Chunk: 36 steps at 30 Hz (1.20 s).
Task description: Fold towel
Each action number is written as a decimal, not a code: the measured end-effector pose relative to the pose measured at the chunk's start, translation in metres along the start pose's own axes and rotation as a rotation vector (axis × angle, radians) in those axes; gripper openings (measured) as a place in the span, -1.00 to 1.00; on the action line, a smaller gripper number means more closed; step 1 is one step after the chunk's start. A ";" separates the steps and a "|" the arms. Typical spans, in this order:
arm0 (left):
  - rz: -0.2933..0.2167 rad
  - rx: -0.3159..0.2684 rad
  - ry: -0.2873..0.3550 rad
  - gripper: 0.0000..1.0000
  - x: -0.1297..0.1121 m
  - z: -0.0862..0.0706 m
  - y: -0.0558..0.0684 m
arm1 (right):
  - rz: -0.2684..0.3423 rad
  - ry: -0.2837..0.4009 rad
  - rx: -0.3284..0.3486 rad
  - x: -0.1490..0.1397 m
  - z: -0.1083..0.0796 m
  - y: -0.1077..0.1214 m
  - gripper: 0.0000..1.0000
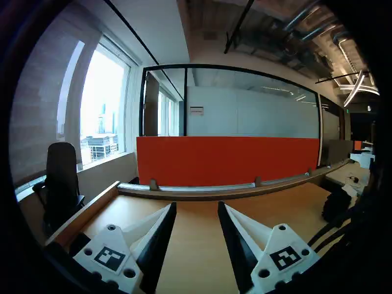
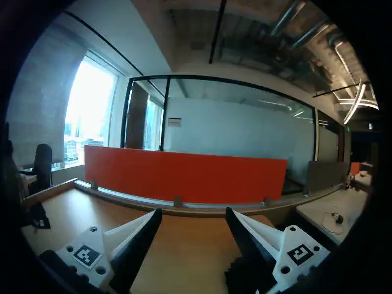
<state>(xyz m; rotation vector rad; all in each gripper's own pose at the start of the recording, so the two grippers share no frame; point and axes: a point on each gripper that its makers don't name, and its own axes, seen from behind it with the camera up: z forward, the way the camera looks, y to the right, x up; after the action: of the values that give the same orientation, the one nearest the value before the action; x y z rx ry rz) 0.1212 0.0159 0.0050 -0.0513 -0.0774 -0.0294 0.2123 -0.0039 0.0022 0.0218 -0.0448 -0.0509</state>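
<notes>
My left gripper (image 1: 196,206) hovers over a bare wooden desk (image 1: 196,245), open, with nothing between its white and black fingers. My right gripper (image 2: 192,210) is also open and holds nothing above the same wood desk (image 2: 186,255). A dark, rough-surfaced thing (image 2: 242,274) lies low by the right gripper's right finger; I cannot tell whether it is cloth. A dark shape (image 1: 337,203) at the right of the left gripper view sits on the desk, too blurred to name.
An orange divider panel (image 1: 225,160) on a rail closes off the desk's far edge, also as an orange divider panel (image 2: 186,176). A black office chair (image 1: 61,181) stands by the window at left. A white desk (image 2: 333,210) with cables lies to the right.
</notes>
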 end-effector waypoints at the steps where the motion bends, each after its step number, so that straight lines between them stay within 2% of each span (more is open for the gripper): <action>1: -0.002 0.002 -0.004 0.22 -0.002 0.000 -0.001 | 0.000 -0.001 -0.001 0.000 -0.001 -0.001 1.00; 8: -0.029 0.003 -0.017 0.22 -0.011 0.000 -0.004 | 0.001 -0.016 -0.004 0.000 -0.004 -0.011 1.00; 14: -0.003 -0.005 -0.029 0.22 -0.031 0.003 -0.005 | -0.005 -0.004 -0.003 0.006 -0.006 -0.020 1.00; 20: 0.026 0.010 -0.002 0.22 -0.044 0.006 -0.009 | -0.001 0.002 0.006 0.003 -0.006 -0.032 1.00; 29: 0.023 0.026 0.049 0.22 -0.069 0.009 -0.015 | 0.018 0.020 0.018 -0.006 -0.001 -0.045 1.00; 36: 0.019 0.040 0.050 0.22 -0.102 0.008 -0.019 | 0.003 0.012 0.023 -0.019 0.004 -0.054 1.00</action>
<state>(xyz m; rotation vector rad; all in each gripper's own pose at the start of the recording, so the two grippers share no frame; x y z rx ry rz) 0.0185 0.0005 0.0061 -0.0111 -0.0271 -0.0098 0.1905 -0.0570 0.0045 0.0450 -0.0334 -0.0472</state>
